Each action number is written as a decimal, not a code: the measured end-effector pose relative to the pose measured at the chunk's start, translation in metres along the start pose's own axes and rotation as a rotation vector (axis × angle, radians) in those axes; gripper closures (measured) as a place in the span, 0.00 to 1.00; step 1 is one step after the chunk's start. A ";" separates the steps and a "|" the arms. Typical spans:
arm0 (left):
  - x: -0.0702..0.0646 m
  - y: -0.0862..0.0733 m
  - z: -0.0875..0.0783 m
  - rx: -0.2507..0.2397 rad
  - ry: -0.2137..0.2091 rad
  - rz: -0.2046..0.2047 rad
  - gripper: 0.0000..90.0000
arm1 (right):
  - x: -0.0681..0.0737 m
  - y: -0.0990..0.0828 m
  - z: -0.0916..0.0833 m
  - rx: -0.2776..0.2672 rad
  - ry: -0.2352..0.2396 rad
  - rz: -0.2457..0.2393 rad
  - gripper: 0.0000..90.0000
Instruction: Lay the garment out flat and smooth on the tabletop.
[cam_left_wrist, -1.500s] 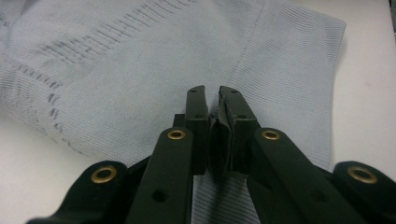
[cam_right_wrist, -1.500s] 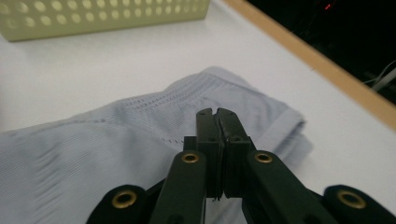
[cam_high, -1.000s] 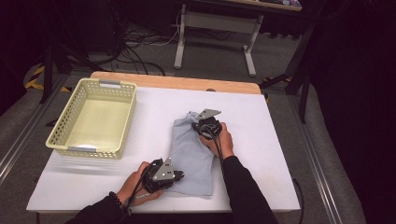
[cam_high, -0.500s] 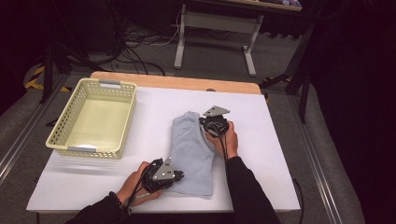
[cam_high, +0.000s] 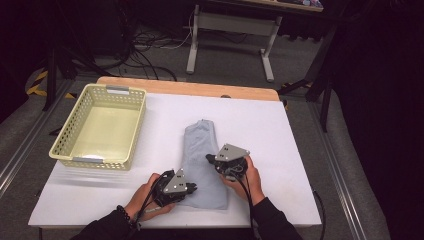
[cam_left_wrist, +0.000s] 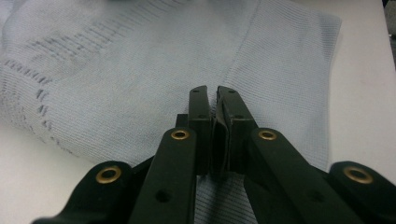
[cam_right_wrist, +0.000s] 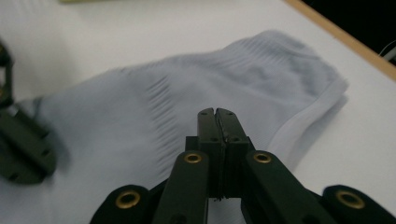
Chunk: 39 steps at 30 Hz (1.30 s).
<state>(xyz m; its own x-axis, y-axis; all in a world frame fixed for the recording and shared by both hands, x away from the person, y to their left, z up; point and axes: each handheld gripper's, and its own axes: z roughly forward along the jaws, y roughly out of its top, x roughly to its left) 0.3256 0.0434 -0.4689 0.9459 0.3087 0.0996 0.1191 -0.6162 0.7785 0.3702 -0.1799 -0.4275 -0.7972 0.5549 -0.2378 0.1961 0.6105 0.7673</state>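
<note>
A pale blue garment (cam_high: 202, 165) lies folded near the bench's (cam_high: 300, 150) front edge. The left gripper (cam_high: 192, 189) pinches its fabric; the right gripper (cam_high: 209, 159), jaws closed and empty, sits above it.

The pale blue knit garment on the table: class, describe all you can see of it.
The pale blue knit garment is folded into a long narrow shape, flat on the white table. Its fine ribbed fabric shows openwork rows and a hemmed edge. The left tool rests at its near end, the right tool at mid-length, both shut.
</note>
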 end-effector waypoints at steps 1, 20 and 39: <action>0.000 0.000 0.000 0.000 0.000 0.000 0.94 | 0.004 -0.004 0.001 0.013 0.015 -0.001 0.99; -0.001 0.000 0.000 -0.001 0.002 0.012 0.94 | 0.000 -0.057 -0.027 0.085 -0.030 0.082 0.99; -0.003 0.006 -0.026 -0.068 0.067 0.013 0.94 | -0.003 -0.050 -0.051 -0.038 -0.053 0.101 0.94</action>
<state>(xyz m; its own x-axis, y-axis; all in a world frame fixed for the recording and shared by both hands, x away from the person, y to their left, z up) 0.3156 0.0580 -0.4487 0.9248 0.3500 0.1494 0.0840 -0.5707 0.8169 0.3338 -0.2408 -0.4350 -0.7430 0.6423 -0.1883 0.2517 0.5288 0.8105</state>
